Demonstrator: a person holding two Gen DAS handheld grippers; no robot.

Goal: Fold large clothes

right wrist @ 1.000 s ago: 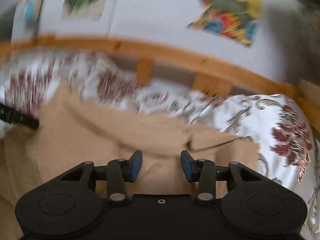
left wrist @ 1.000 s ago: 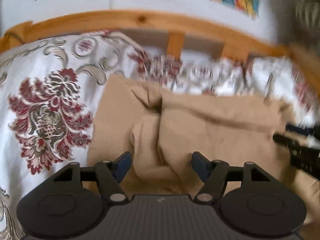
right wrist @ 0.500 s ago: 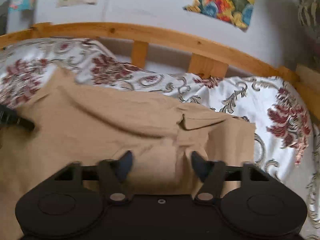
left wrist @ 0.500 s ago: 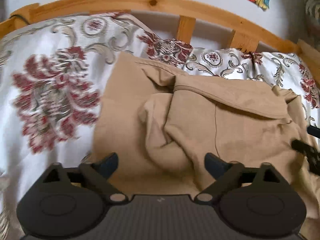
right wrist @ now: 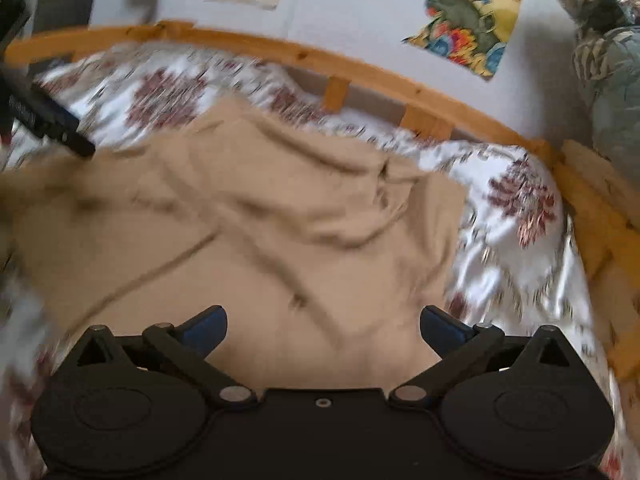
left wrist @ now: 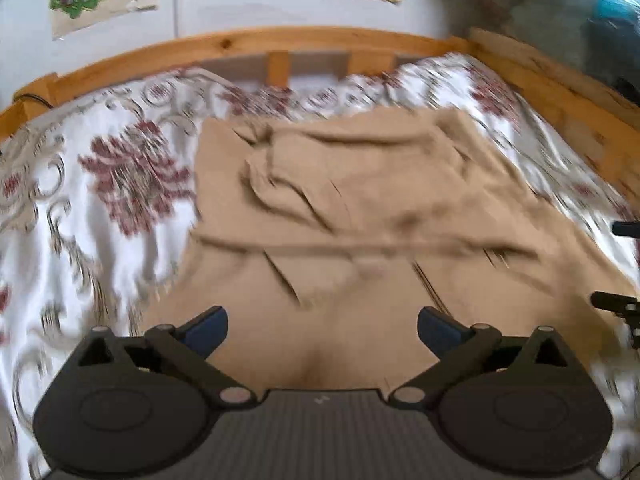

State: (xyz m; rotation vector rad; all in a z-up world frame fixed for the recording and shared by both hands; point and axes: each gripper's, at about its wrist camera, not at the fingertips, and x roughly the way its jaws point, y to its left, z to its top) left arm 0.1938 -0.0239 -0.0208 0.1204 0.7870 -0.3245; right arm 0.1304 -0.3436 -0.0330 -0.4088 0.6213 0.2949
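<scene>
Both my grippers, left (left wrist: 322, 326) and right (right wrist: 323, 326), have drawn back, jaws just opened, empty; tan garment (left wrist: 360, 216) lies ahead, spanning both.

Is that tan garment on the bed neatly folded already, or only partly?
Partly folded. The tan garment has its far part doubled over with a crease across the middle, but the layers are rumpled and uneven on the bedspread.

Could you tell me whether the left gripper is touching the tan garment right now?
Apart. In the left wrist view, the left gripper has just opened wide, nothing pinched, above the tan garment.
</scene>
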